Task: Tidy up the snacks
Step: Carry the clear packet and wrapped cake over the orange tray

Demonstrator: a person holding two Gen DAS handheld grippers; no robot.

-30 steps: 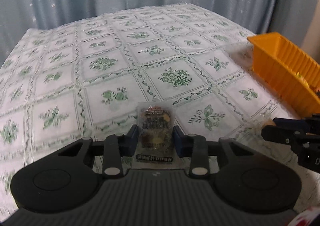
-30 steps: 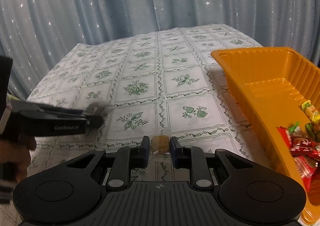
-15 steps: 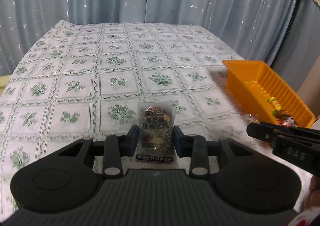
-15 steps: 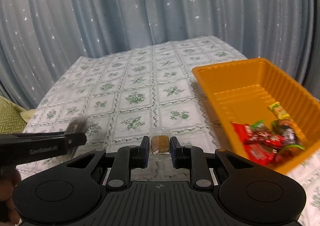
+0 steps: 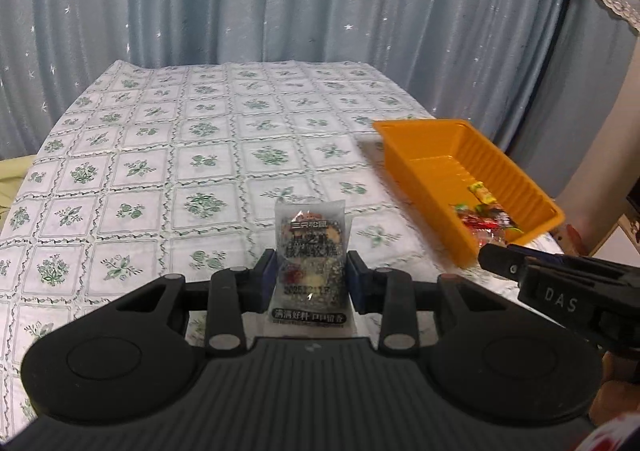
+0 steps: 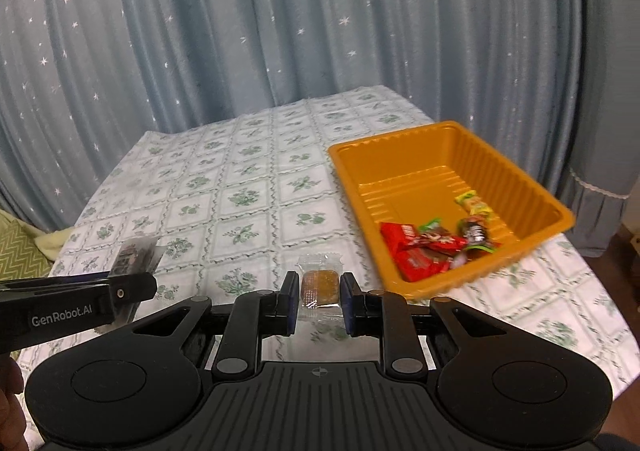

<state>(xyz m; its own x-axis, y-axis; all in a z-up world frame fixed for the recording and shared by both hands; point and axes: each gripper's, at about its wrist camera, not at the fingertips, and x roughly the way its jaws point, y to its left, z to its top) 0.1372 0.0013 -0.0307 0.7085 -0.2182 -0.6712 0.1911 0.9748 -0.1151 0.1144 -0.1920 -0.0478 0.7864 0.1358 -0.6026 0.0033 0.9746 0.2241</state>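
Left wrist view: my left tool (image 5: pixel 312 283) clamps a dark printed snack packet (image 5: pixel 310 255) upright at lower centre of the frame, both pads pressed on its sides; its lower edge is hidden behind the tool body. At lower right my right tool (image 5: pixel 496 257) enters side-on, its tip cut off by the frame and its load not visible there. The orange tray (image 5: pixel 420 147) sits at centre right on the bench (image 5: pixel 200 155), up and right of the packet and well apart from it.

Right wrist view: my right tool (image 6: pixel 320 293) is closed narrow on a small clear-wrapped brown sweet (image 6: pixel 319 285) at lower centre. The tray's near corner is blurred; the wrapped candies (image 6: pixel 424 251) inside it are red, green and yellow, their print too smeared to read. The tray lies up and right of the sweet, near but not touching. At lower left the left tool appears side-on, its packet blurred.
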